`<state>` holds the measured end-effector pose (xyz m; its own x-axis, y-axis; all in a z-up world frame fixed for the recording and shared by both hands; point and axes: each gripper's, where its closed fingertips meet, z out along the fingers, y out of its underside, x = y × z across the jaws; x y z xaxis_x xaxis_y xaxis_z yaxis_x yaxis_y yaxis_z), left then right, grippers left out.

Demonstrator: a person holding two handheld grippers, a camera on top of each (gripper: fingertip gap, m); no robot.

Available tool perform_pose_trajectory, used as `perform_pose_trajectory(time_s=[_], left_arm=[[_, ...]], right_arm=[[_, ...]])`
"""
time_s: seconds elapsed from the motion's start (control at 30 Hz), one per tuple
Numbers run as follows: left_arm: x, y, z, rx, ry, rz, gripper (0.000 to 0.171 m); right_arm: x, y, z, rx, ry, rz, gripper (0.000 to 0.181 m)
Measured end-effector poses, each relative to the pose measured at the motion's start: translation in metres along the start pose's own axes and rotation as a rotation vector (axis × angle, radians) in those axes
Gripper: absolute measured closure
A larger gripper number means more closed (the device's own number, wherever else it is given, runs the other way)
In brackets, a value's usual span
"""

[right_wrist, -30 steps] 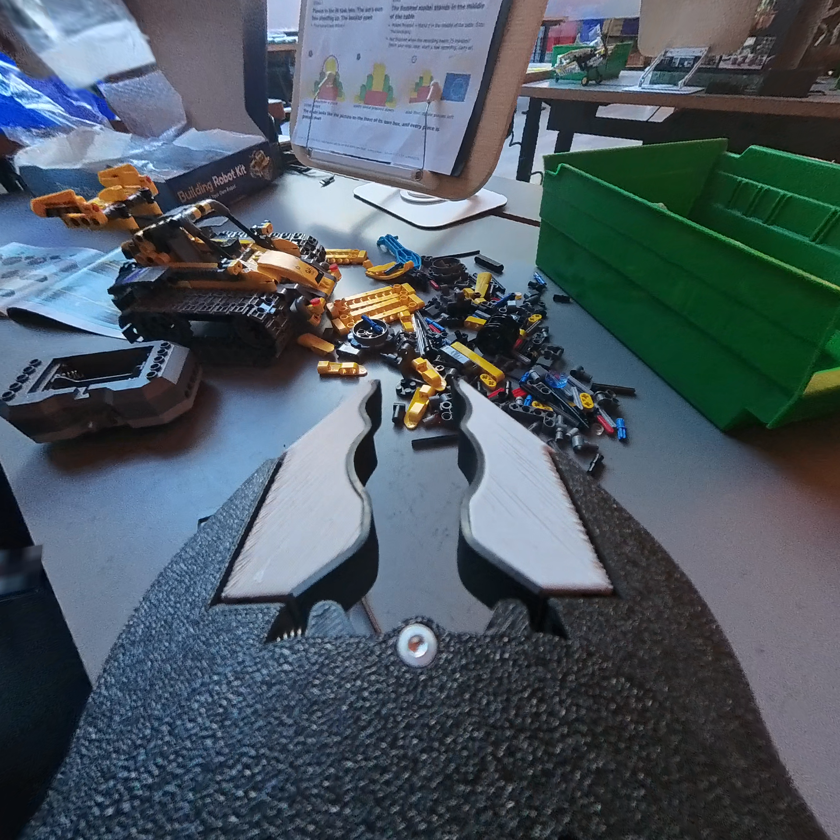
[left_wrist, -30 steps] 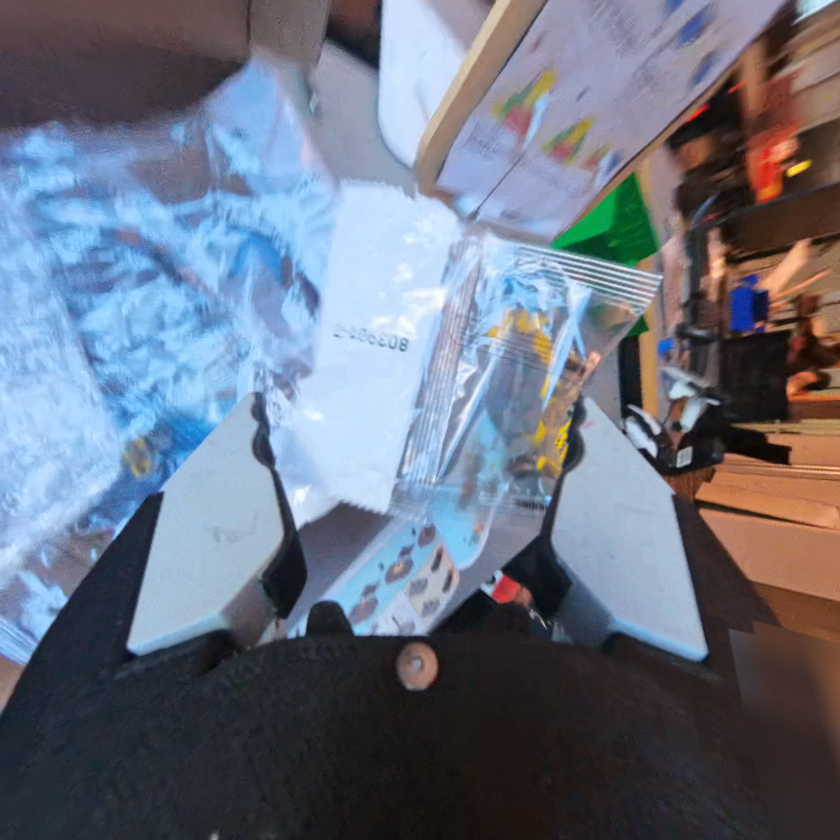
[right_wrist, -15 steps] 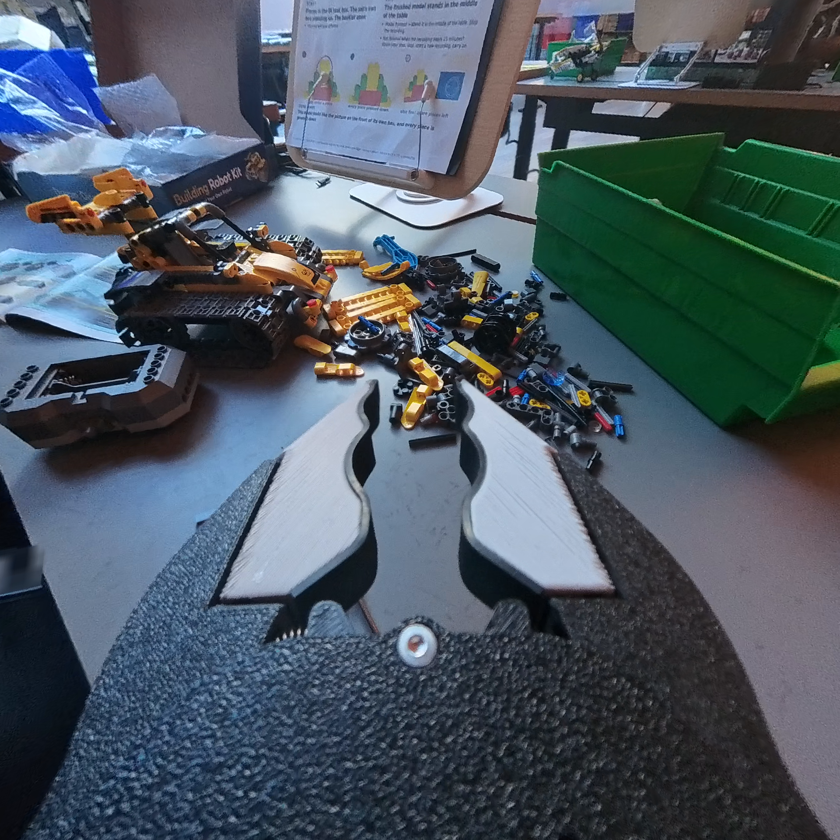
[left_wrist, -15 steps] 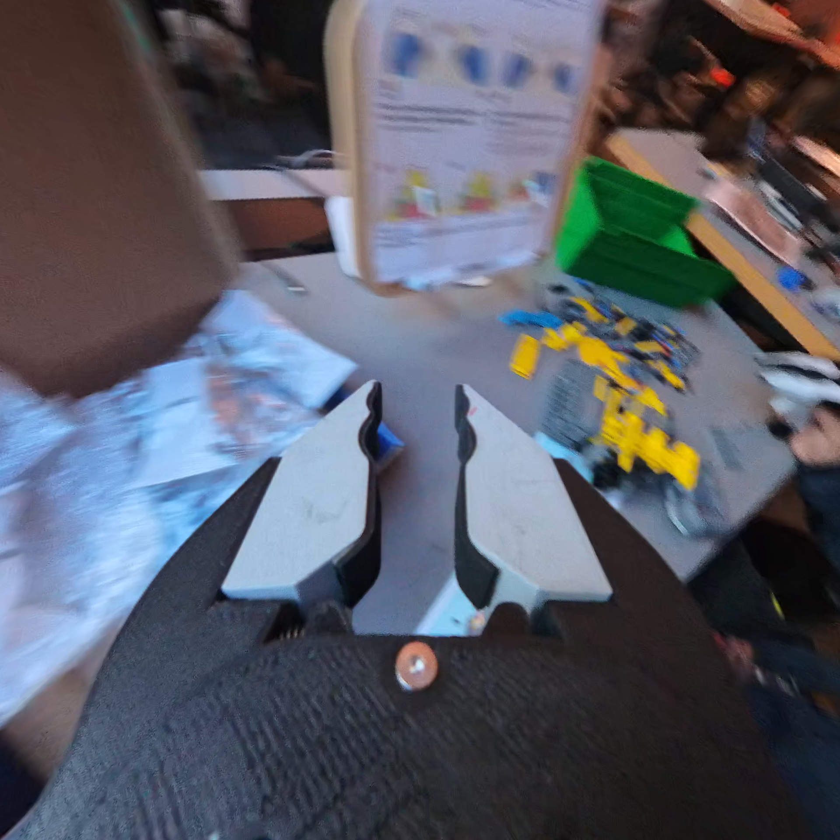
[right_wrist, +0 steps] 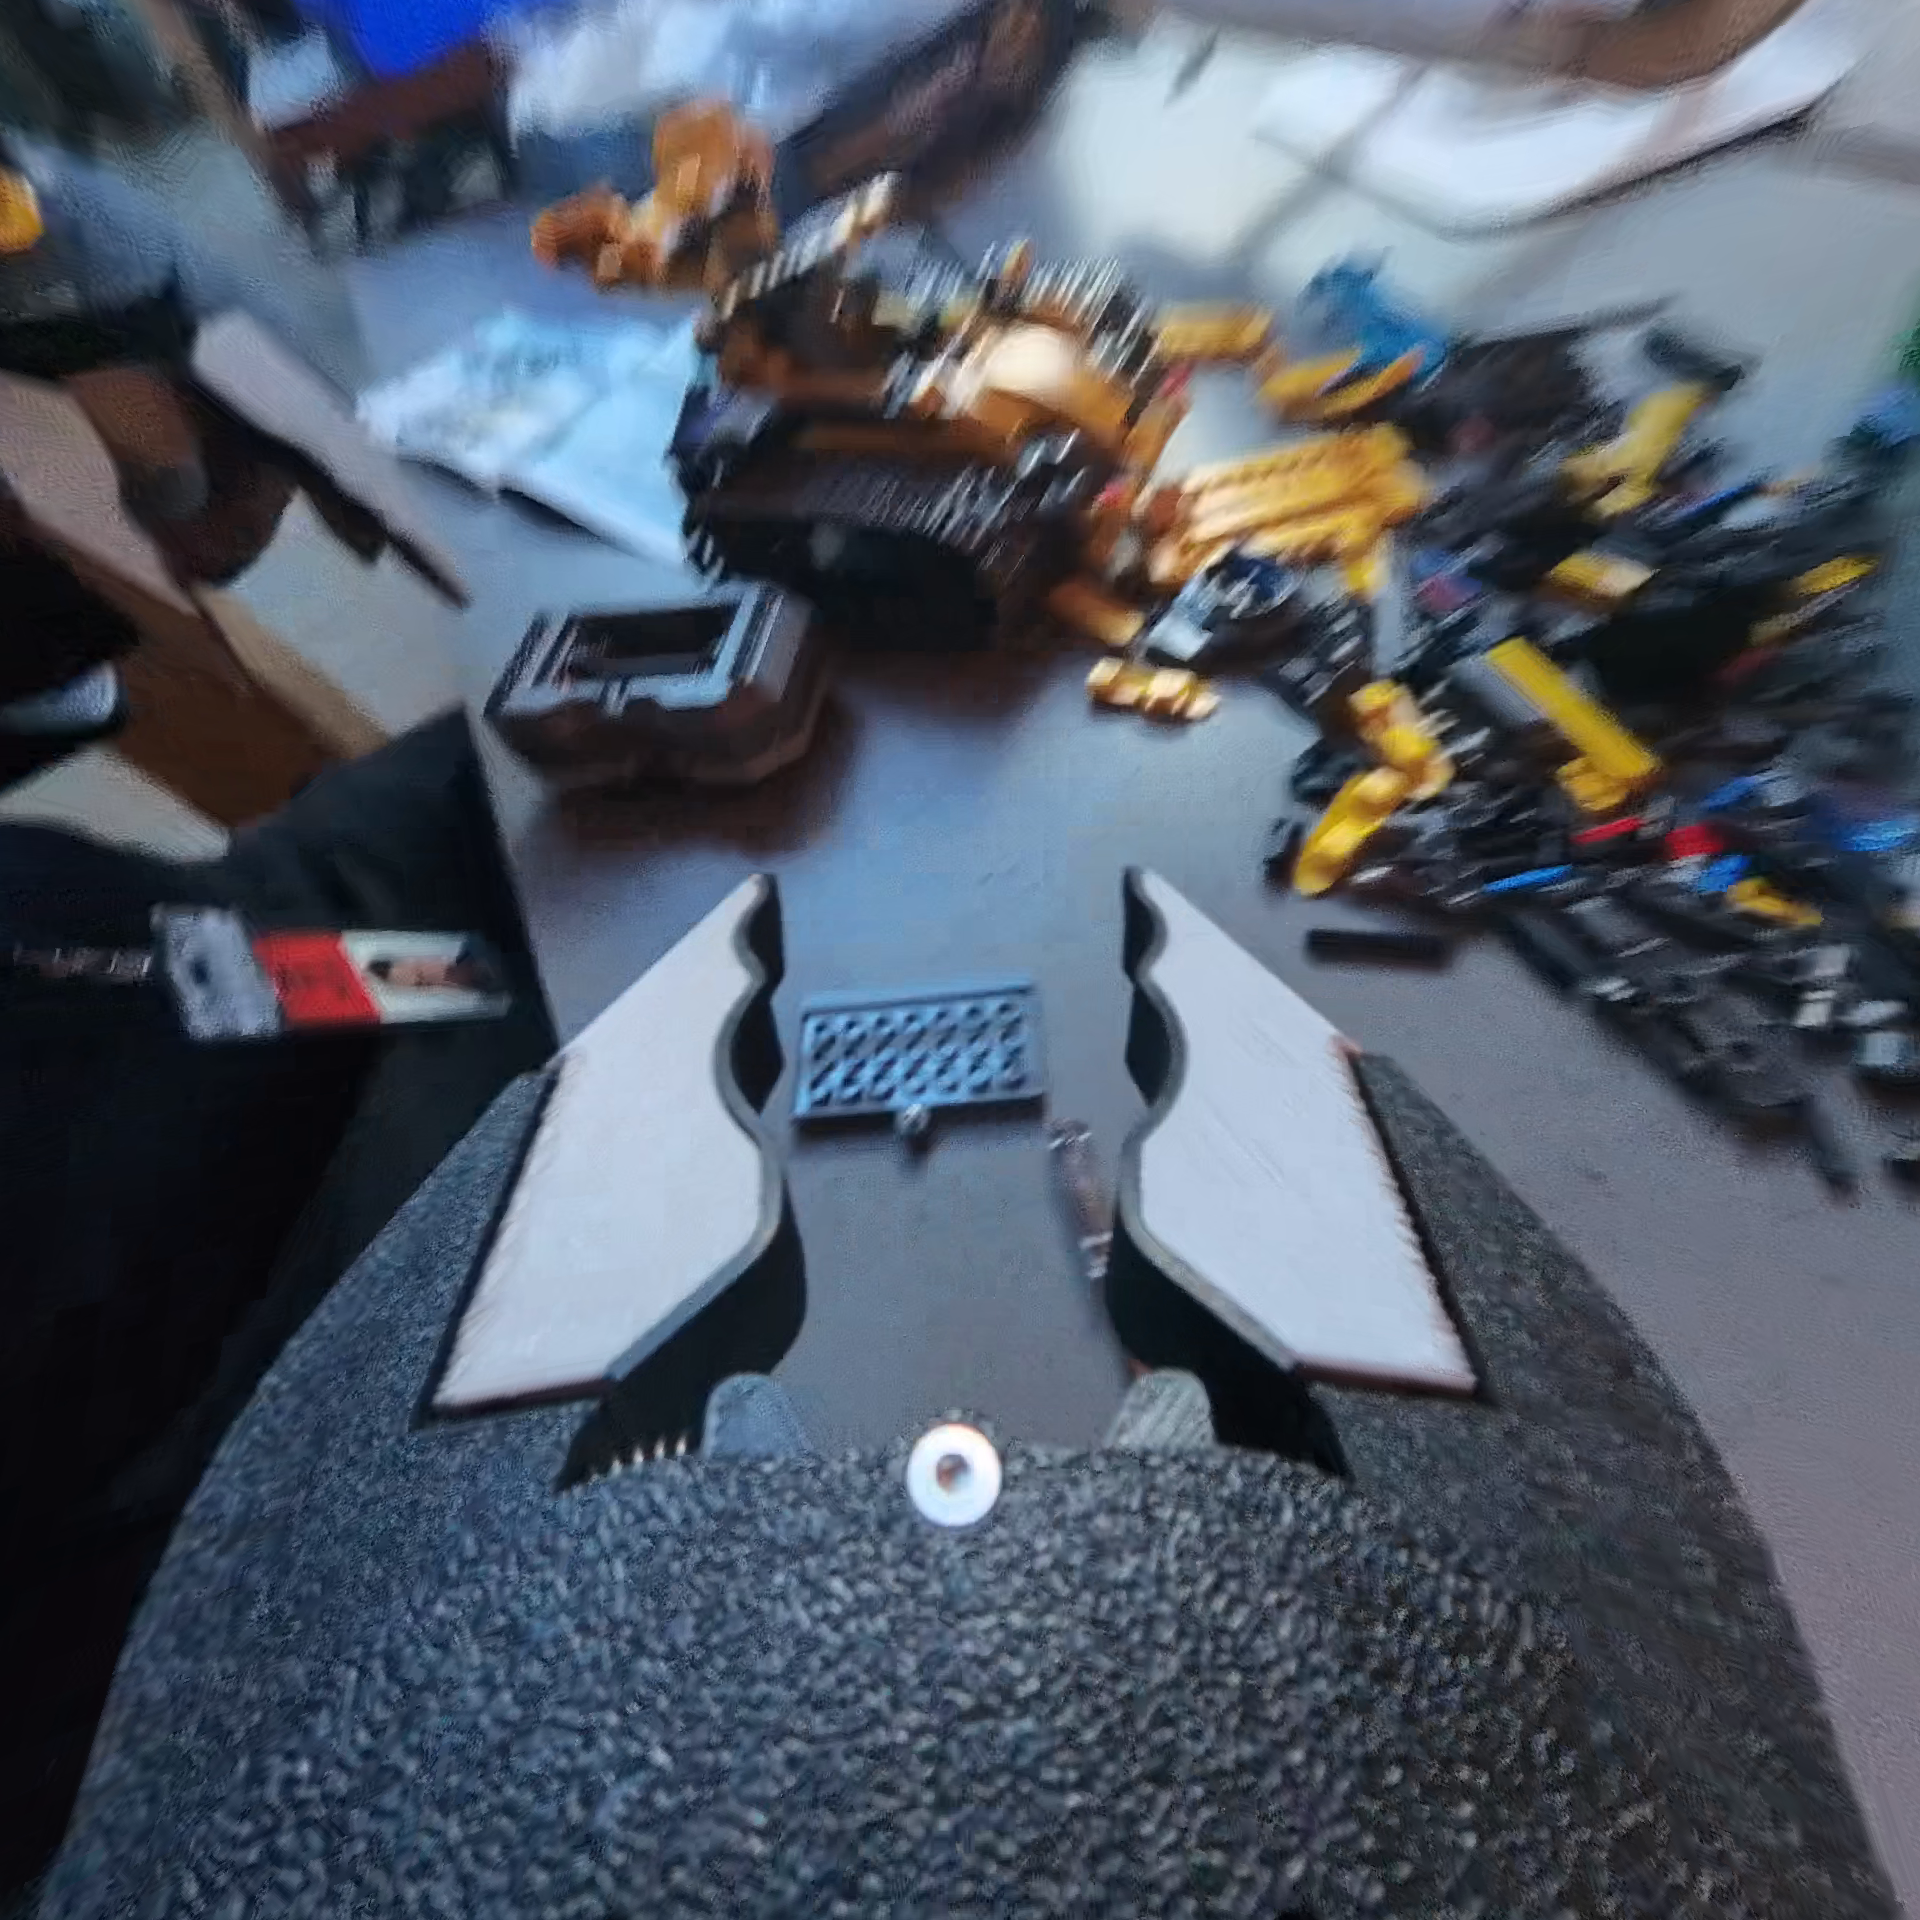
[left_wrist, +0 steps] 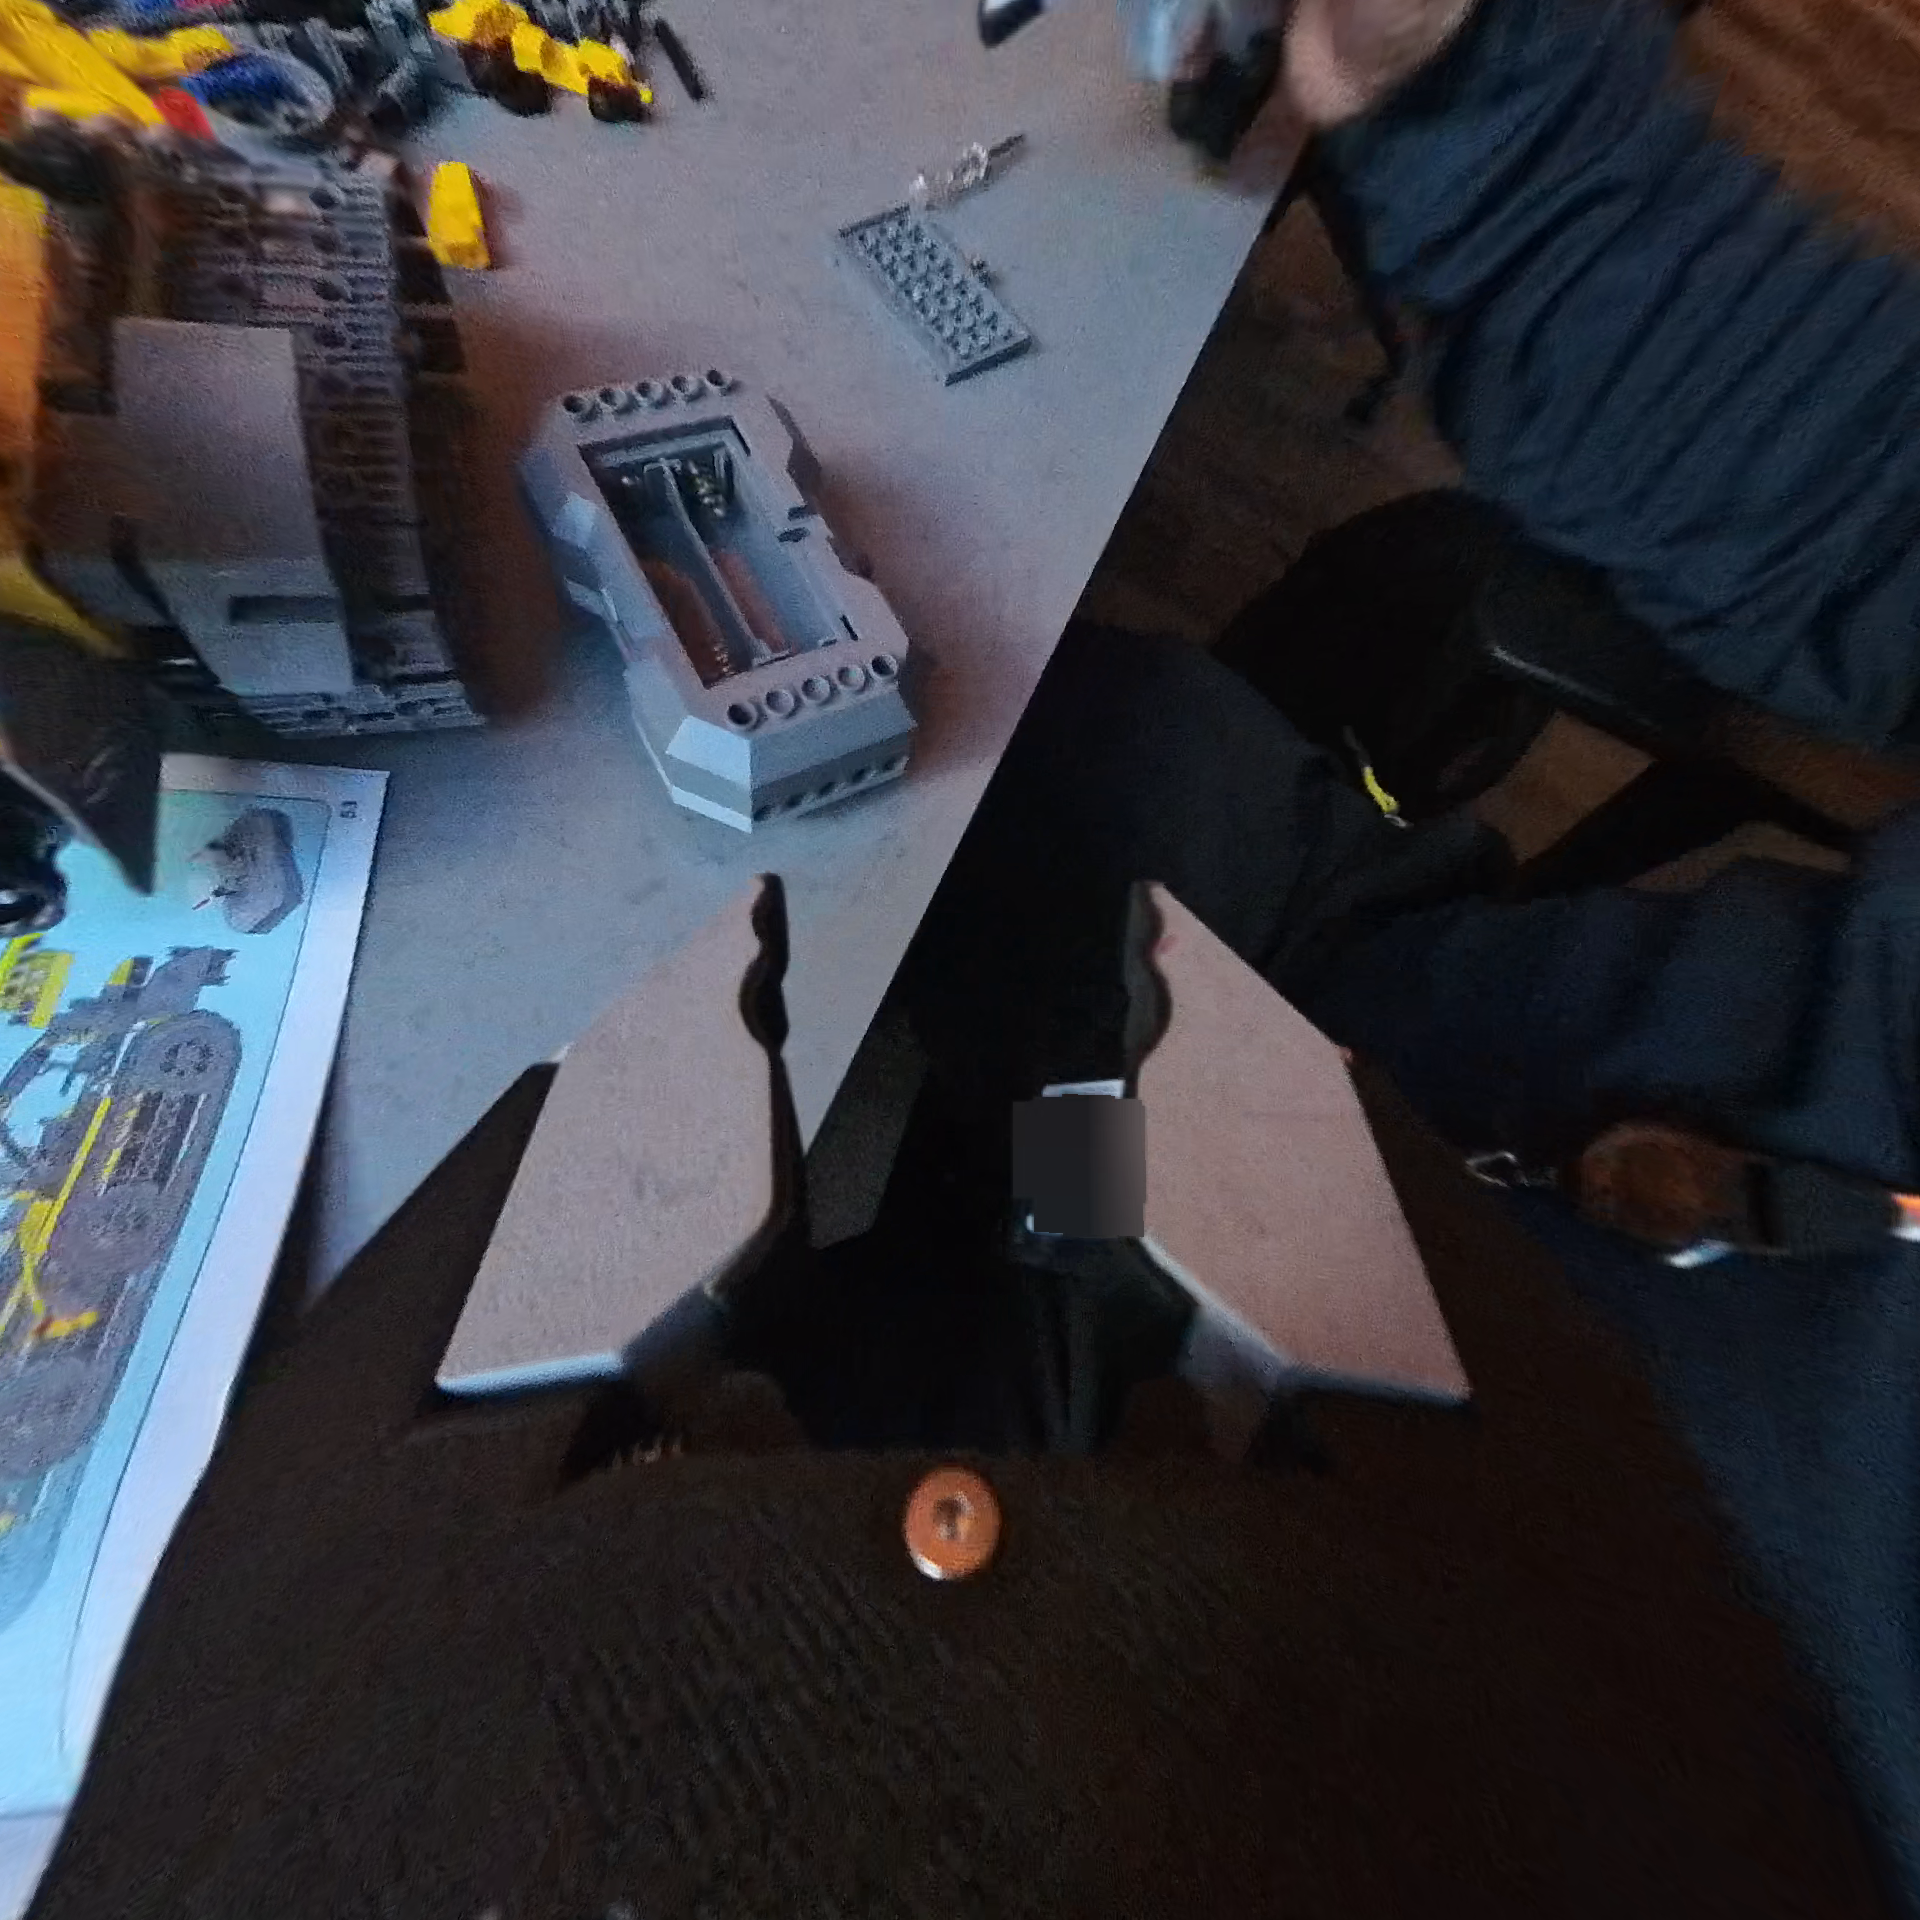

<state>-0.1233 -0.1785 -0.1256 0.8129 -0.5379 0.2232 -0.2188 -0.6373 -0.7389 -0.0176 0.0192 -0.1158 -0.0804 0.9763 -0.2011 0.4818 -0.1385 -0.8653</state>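
The right tongs hover spread and empty over the bench, a small studded plate lying flat between their tips. The left tongs, also spread and empty, hang at the bench edge near the grey battery box. Gripping the thin plate cleanly likely needs a low, square approach.
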Motion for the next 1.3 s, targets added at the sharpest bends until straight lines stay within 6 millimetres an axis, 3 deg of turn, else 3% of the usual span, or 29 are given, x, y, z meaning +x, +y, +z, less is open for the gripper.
perform_pose_trajectory(time_s=[0.07,0.13,0.23,0.33,0.53,0.83,1.3], left_arm=[[-0.007,0.001,0.016,-0.04,-0.047,0.001,0.098],[-0.013,-0.008,0.026,-0.019,-0.064,-0.017,0.093],[-0.028,-0.017,0.035,0.004,-0.114,-0.042,0.089],[-0.037,-0.014,0.044,-0.026,-0.112,-0.066,0.088],[-0.034,-0.012,0.063,-0.051,-0.075,-0.05,0.097],[-0.032,-0.021,0.066,0.082,-0.022,-0.107,0.104],[-0.031,-0.022,0.067,0.108,-0.039,-0.073,0.104]], right_arm=[[-0.007,0.023,0.008,-0.185,0.02,-0.072,0.109],[0.002,0.041,0.013,-0.333,0.131,-0.18,0.109],[0.001,0.05,0.021,-0.411,0.149,-0.206,0.107],[-0.005,0.053,0.027,-0.409,0.092,-0.174,0.107],[-0.012,0.056,0.026,-0.41,0.032,-0.146,0.122],[-0.019,0.062,0.02,-0.478,0.032,-0.18,0.106],[-0.037,0.055,0.014,-0.457,-0.026,-0.224,0.106]])
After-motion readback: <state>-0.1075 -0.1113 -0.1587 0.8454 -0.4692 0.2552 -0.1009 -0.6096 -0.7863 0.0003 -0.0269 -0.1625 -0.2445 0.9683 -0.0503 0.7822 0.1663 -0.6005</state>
